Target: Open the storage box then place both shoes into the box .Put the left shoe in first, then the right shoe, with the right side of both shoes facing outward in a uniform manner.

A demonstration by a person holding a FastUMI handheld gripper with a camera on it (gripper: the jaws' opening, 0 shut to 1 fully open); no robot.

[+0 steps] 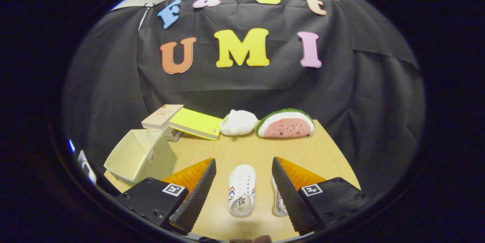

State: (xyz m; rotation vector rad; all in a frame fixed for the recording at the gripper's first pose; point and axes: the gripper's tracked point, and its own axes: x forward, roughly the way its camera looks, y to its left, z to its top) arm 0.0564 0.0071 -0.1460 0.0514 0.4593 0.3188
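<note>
**mika:** Gripper (pixel 243 193) was spread wide, holding nothing, hanging over the near edge of the table (pixel 326 155).

**jo:** And the shoes?

**mika:** One white shoe (pixel 241 190) lay right between the fingers, long axis running straight away from them. The second shoe (pixel 279 199) was half hidden behind the right finger (pixel 287 193). The storage box (pixel 138 154) sat off at the left edge, looking already open, so I'd guess the move was down onto a shoe, then left.

Pale cream fabric storage box (pixel 138 154) sitting open at the wooden table's left edge; two white canvas shoes (pixel 241 190) lying side by side near its front edge.
</note>
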